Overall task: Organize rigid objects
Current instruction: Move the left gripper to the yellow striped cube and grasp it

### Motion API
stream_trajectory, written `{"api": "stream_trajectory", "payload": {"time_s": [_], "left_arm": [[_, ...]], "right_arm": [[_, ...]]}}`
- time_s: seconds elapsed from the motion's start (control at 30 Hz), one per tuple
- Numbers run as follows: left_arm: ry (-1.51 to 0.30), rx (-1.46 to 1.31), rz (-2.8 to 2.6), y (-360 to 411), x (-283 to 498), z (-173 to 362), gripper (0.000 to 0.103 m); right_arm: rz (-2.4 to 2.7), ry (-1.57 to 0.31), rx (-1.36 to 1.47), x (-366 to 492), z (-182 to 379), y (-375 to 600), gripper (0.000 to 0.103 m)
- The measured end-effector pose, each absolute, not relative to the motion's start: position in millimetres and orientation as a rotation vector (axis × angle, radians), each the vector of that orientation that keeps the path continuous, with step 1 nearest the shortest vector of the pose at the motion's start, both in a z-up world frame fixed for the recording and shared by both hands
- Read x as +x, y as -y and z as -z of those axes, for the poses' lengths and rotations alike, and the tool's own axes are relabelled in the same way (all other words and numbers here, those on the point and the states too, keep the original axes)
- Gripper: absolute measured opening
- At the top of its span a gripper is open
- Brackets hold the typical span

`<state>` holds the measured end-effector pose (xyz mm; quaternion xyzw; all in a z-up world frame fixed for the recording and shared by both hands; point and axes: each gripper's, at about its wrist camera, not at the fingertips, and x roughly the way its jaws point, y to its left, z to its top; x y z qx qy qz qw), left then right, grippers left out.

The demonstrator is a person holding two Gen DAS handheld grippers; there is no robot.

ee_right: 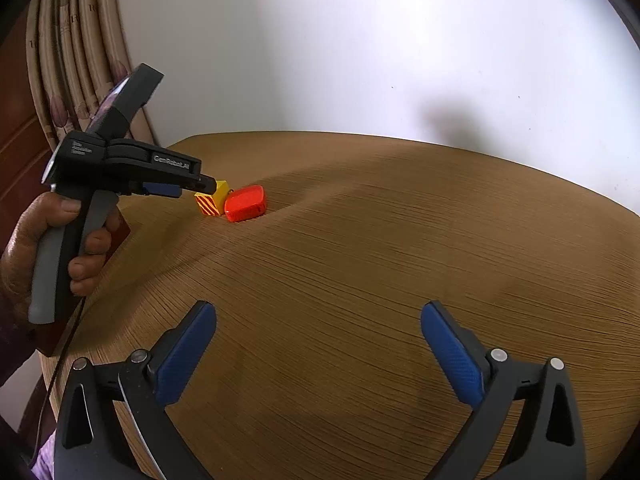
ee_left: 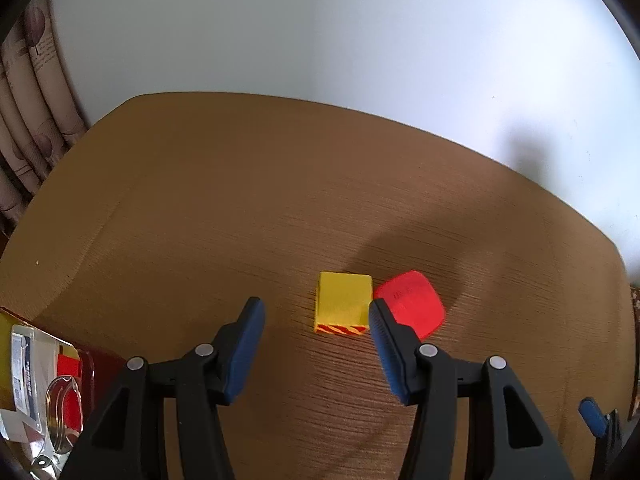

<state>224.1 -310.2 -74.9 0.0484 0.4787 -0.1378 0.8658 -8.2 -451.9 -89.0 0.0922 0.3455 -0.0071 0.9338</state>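
On the table (ee_left: 200, 208) the yellow cube (ee_left: 343, 300) and red block (ee_left: 412, 300) sit touching, well out from the edge. The left gripper (ee_left: 316, 320) hovers just short of the cube, jaws apart and empty. The right gripper (ee_right: 318, 328) waits wide, holding nothing. A container (ee_left: 44, 380) at left seems to hold red pieces, though it is cropped; these two blocks remain unsorted.

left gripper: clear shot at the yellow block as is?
Probably yes. The left gripper is open with nothing between its fingers, and the yellow block lies just ahead. The red block sits tight against its right side, so the right finger may nudge it.
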Motion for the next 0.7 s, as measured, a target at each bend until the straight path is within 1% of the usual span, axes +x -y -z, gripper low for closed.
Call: {"api": "stream_trajectory", "payload": {"time_s": [0.23, 0.7], "left_arm": [[-0.999, 0.147, 0.309, 318, 226, 80, 0.056], [-1.014, 0.122, 0.292, 323, 233, 90, 0.056]], "right_arm": [[0.016, -0.711, 0.186, -11, 87, 453, 0.102], [0.017, -0.715, 0.181, -12, 83, 453, 0.102]]}}
